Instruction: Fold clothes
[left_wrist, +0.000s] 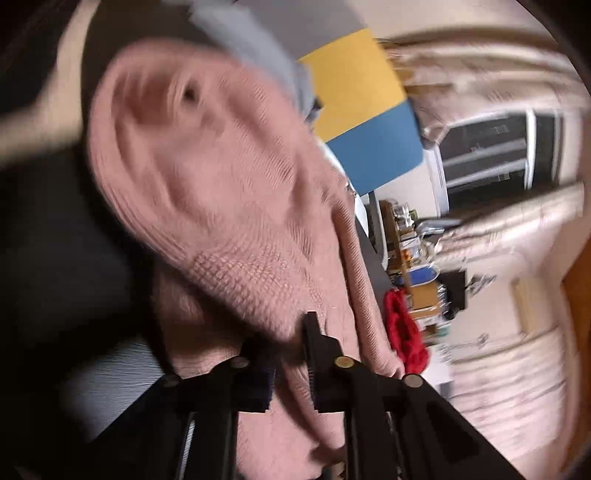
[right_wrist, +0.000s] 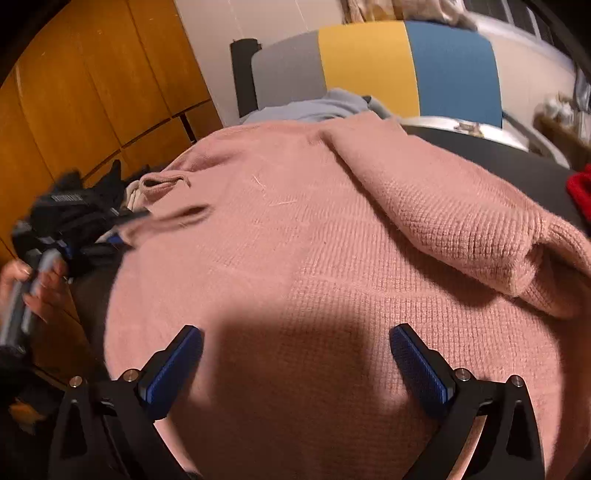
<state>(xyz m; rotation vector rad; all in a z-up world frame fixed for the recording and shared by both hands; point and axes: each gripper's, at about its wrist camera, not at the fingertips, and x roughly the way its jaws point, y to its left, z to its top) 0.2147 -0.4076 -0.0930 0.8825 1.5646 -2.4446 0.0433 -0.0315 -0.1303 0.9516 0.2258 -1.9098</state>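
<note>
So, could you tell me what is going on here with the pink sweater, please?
A person with a handheld gripper in each hand is folding a pink knit sweater spread on a dark surface. The left gripper has its jaws clamped on a fold of the sweater's fabric. The right gripper hangs over the sweater's body with its jaws wide apart, holding nothing. One sleeve is already folded across the body. A light blue garment lies beyond the sweater, near a grey, yellow and blue panel.
</note>
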